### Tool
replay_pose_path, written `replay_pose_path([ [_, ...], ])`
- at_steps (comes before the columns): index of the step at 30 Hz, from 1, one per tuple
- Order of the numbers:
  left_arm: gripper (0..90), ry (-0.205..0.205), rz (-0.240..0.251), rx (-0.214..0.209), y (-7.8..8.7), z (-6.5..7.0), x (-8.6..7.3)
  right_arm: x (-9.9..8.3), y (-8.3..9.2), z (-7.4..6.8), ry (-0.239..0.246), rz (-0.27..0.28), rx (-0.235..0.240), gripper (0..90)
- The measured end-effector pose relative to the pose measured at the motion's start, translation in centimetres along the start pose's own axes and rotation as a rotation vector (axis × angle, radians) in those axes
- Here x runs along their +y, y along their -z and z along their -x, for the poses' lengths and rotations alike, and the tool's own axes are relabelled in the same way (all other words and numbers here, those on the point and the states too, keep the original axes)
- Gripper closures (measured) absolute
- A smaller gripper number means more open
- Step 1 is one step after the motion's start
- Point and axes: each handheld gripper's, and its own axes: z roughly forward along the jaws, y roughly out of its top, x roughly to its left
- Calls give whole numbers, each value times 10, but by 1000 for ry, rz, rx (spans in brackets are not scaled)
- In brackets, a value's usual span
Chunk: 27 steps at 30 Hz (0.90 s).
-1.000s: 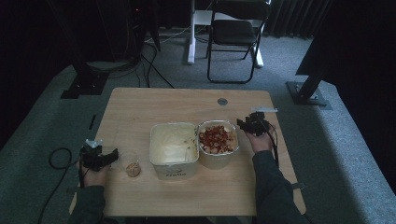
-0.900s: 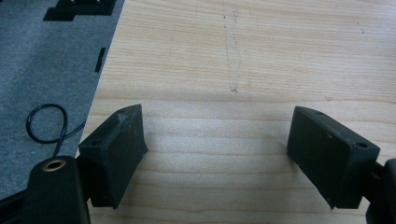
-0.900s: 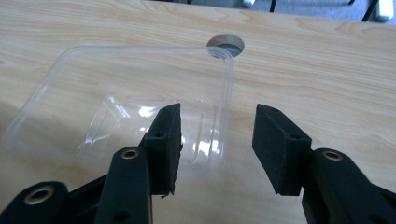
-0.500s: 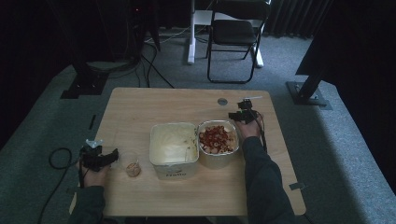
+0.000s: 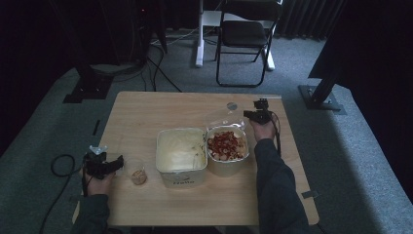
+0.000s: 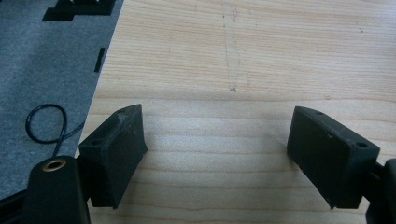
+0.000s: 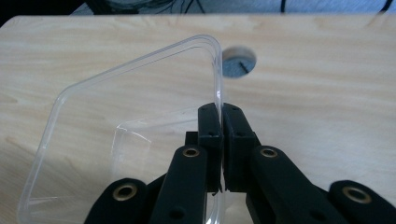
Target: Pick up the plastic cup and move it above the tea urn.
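The right gripper (image 7: 222, 140) has its jaws pressed together on the rim of a clear plastic lid (image 7: 116, 116), pinching the thin edge between them; in the high view this gripper (image 5: 258, 115) sits at the far right of the table (image 5: 146, 112), just beyond the two containers. The grip on the rim is probably chosen because the lid is flat and flimsy, so the edge is the one part the jaws can close on. The lid extends to the left of the jaws, tilted and apparently raised off the table, near a round cable hole (image 7: 238, 60) in the table top. The right hand (image 5: 263, 129) reaches forward past the bowl of red food (image 5: 227, 146), with the forearm lying along the right side of that bowl. Touching the bowl on its left is a pale tub (image 5: 180, 151), open and nearly empty. The left gripper (image 6: 224, 154) has its jaws spread wide over bare wood and holds nothing. In the high view it (image 5: 102, 165) rests at the near left edge, just beside a small cup (image 5: 138, 171) holding a brownish item. The left hand (image 5: 100, 184) stays low and close to the body, likely parked out of the way.
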Motion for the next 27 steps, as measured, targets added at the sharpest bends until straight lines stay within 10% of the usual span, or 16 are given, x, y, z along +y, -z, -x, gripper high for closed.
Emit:
replay_pose_path([
  [15,196,-1,1,-1,0,0,0,56,62,-35,57,147,33,882],
  [27,196,0,2,-1,0,0,0,62,101,-100,224,158,221,880],
])
